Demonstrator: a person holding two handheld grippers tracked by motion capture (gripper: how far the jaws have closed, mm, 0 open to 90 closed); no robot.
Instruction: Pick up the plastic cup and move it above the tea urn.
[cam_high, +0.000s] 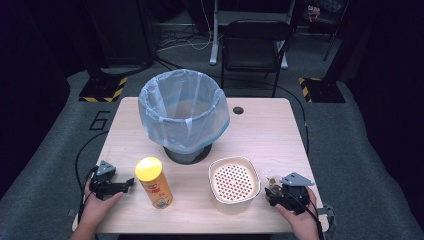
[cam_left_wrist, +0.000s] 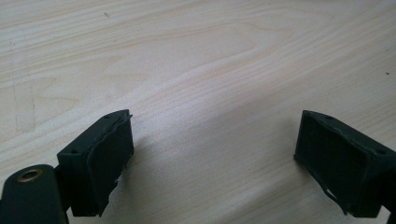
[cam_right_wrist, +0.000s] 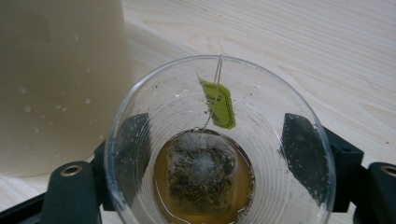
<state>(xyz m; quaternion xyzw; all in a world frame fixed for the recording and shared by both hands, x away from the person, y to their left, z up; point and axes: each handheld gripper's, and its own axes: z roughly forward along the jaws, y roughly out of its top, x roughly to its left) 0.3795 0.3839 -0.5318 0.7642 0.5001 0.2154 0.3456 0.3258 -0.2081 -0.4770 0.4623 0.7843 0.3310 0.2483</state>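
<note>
We cannot tell whether the pads press the clear cup (cam_right_wrist: 219, 140) beside the cream container (cam_right_wrist: 60, 84) — its base is cut off, the tag's (cam_right_wrist: 218, 103) print too small.

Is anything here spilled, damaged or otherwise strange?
Nothing is spilled. One oddity: the clear cup between the right gripper's jaws holds a used tea bag in brown liquid. Water droplets dot the cream container beside it.

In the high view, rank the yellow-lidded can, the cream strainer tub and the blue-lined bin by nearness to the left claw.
1. Yellow-lidded cylindrical can, just beside the left claw, toward the table's middle.
2. Cream perforated strainer tub, past the can, toward the other hand.
3. Blue-bag-lined bin, at the table's far side.
</note>
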